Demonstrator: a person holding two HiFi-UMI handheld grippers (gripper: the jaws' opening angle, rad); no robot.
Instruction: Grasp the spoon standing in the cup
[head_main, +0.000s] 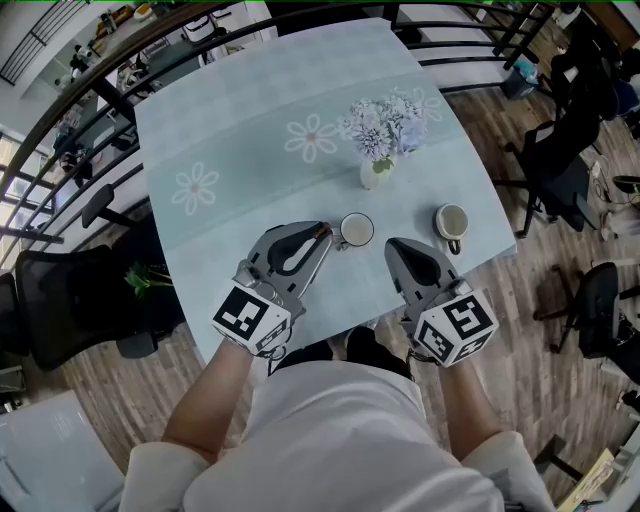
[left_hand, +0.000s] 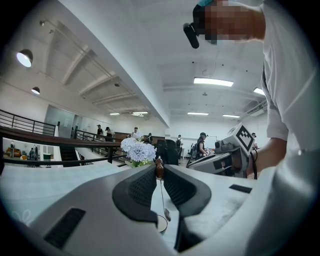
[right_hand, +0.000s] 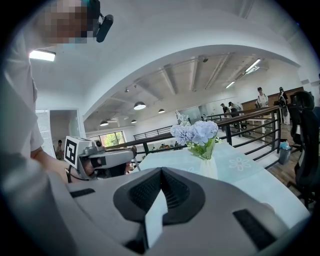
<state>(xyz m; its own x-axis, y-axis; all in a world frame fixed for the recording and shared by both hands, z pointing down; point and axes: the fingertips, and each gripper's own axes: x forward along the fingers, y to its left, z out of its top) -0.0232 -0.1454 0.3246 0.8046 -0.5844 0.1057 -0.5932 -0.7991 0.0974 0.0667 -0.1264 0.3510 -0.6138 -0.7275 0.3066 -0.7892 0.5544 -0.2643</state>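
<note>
While head view shows only the left gripper (head_main: 325, 233) tips at the white cup (head_main: 357, 230) rim, left gripper view shows jaws pinching the spoon (left_hand: 159, 169) by its brown handle end, shaft slanting down toward cup, right gripper (head_main: 391, 244) pressed together, empty

In the left gripper view the cup (left_hand: 160, 223) is almost all hidden behind the jaws; only a piece of rim shows. In the head view the spoon (head_main: 323, 231) is too small to tell well. The right gripper (right_hand: 161, 172) covers with its body the vase (right_hand: 210, 168) bottom.
</note>
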